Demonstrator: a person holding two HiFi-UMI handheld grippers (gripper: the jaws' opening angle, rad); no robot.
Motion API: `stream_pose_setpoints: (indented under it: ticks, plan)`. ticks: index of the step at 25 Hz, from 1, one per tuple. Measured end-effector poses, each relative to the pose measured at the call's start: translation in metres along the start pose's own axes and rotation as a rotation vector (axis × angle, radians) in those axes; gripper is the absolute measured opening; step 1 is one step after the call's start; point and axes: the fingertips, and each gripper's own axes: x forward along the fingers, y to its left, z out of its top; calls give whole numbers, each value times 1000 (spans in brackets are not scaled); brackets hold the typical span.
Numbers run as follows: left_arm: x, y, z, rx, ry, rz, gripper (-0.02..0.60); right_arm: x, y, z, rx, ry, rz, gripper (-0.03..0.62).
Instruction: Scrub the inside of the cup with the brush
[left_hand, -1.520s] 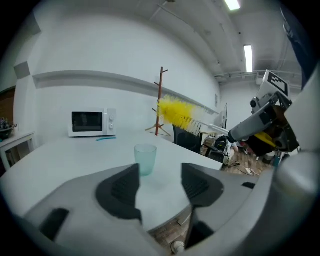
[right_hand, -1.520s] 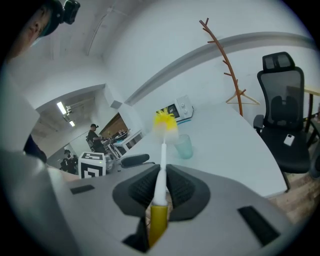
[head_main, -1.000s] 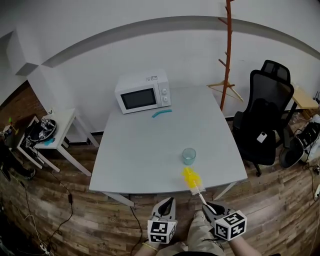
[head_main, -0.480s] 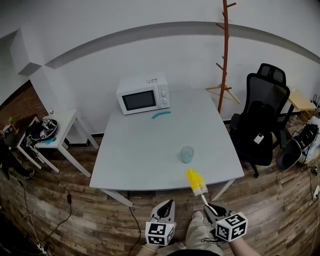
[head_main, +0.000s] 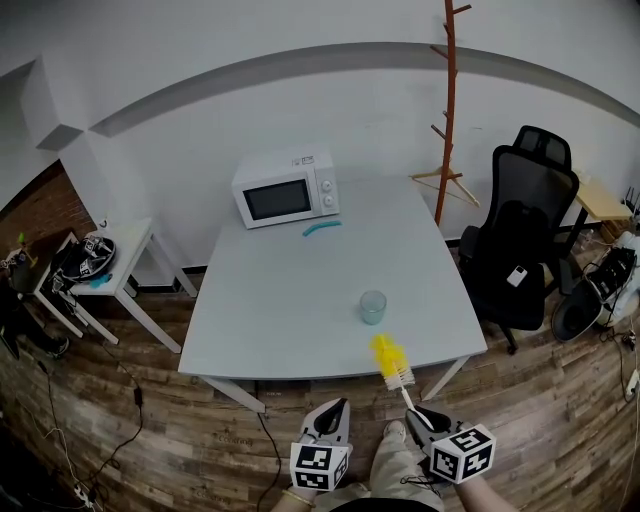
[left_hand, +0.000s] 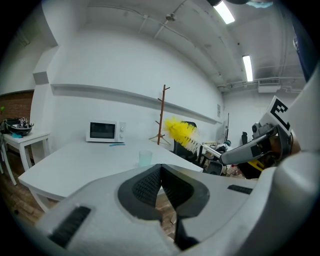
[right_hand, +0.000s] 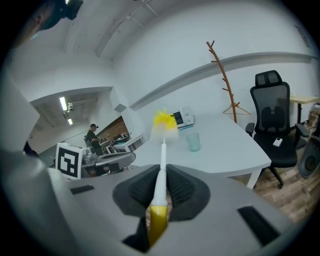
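Observation:
A pale green translucent cup (head_main: 373, 307) stands upright near the front right of the grey table (head_main: 290, 300); the gripper views show the cup (left_hand: 145, 158) (right_hand: 193, 141) too. My right gripper (head_main: 420, 418) is shut on the white handle of a brush (head_main: 390, 362) with a yellow bristle head, held off the table's front edge, below the cup. The brush (right_hand: 162, 150) points up and forward from its jaws. My left gripper (head_main: 334, 412) hangs beside it, shut and empty, short of the table edge.
A white microwave (head_main: 286, 187) and a small teal object (head_main: 322, 228) sit at the table's back. A black office chair (head_main: 527, 230) and a wooden coat stand (head_main: 446, 110) are to the right, a small white side table (head_main: 105, 270) to the left.
The brush head has pulled back from just in front of the cup to off the table's front edge. Both grippers stay low in view.

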Motion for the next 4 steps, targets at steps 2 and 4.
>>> stream_pose_setpoints:
  ticks: [2,4]
  plan:
    - [0,0,1,-4,1,-2,17,0,1,-1,2,3,0,48]
    - [0,1,1,-6,4,-4,17,0,2,-2,1,7,0,48]
